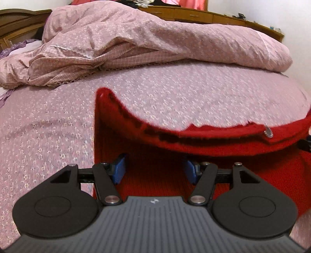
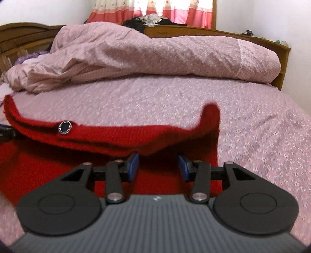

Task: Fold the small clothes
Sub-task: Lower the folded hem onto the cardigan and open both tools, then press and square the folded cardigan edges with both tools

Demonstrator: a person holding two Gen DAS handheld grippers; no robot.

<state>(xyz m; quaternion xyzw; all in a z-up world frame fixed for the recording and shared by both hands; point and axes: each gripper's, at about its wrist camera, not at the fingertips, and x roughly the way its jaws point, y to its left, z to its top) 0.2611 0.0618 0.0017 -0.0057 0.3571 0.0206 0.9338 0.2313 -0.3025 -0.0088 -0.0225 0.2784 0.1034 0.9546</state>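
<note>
A red knitted garment lies on the flowered pink bed sheet. Its far part is raised and doubled over toward me, and a dark round button shows on that fold. My left gripper is at the garment's left side, with its blue pads well apart. Its fingertips are hidden under the raised fold. My right gripper is at the garment's right side in the same way. Its blue pads stand somewhat closer together, and only the red knit lies below the gap.
A crumpled pink duvet is heaped across the far half of the bed. A wooden headboard stands at the left. A wooden dresser and pink curtains stand behind. Bare sheet flanks the garment.
</note>
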